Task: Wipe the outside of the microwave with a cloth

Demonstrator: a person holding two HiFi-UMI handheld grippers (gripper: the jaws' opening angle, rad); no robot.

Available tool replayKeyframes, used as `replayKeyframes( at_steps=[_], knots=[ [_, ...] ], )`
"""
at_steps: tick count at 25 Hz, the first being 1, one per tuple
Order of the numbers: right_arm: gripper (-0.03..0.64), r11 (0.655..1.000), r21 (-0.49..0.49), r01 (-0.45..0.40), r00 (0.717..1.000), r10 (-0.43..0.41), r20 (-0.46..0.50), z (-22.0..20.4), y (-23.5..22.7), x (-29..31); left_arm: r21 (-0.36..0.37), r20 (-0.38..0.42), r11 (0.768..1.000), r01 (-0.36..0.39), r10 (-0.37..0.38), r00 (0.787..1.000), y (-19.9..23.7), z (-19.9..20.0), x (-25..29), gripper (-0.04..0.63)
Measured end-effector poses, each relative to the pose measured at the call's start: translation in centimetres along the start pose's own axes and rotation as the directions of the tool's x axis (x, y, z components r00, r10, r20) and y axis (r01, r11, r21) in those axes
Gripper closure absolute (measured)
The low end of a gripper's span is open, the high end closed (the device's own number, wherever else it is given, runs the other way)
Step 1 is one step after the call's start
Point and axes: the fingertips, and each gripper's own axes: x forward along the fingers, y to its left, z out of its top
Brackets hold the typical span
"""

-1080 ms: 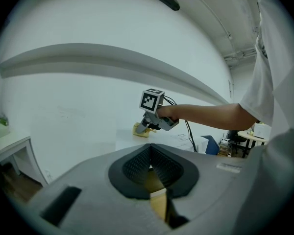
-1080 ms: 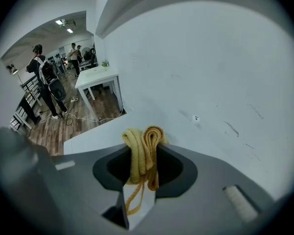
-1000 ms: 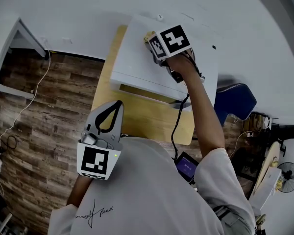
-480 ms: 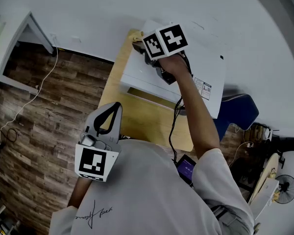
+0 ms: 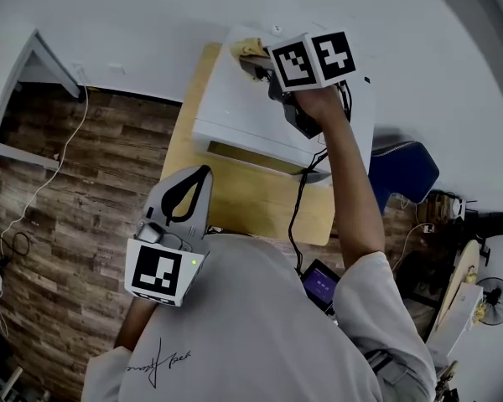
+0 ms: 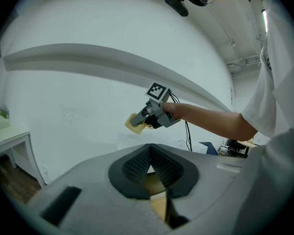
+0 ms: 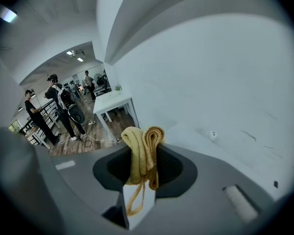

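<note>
Task thing: a white microwave stands in the upper middle of the head view, on a wooden surface set against a white wall.
Cloth: a folded yellow cloth is held at the upper left corner of the microwave's top, near the edge that faces the wall.
Right hand-held gripper: the right hand-held gripper is clamped on the cloth. In the right gripper view the folds are pinched between the jaws and stick out past the tips.
Contact: the cloth is seen at or just above the top panel. Whether it presses on the panel cannot be told from these views.
Left hand-held gripper: the left hand-held gripper is held low in the lower left of the head view, well apart from the microwave. Its jaws are brought together with nothing between them.
Step in hand: the top panel is judged to be the part being wiped, with the far corner being reached.
Done: no dirt or streaks are shown, so how much of the top is already clean cannot be told.
Left: the front with the door and the side panels are not being touched, and are judged to remain to be wiped.
</note>
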Motion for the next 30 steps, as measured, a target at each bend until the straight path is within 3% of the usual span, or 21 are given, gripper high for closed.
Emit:
replayKeyframes(
  at_steps=[15, 30],
  knots=[
    [0.497, 0.963, 0.142, 0.229, 0.973, -0.226, -0.039, -8.7, -10.2, -11.1, 0.035, -0.039, 0.990, 0.137, -0.136, 0.990, -4.5, -0.4, 2.5, 0.605],
    [0.497, 0.878, 0.226, 0.422, 0.905, -0.393, -0.163, -19.5, -16.0, -19.7, 0.055, -0.078, 0.969, 0.241, -0.237, 0.968, -8.7, -1.5, 4.8, 0.604]
  ],
)
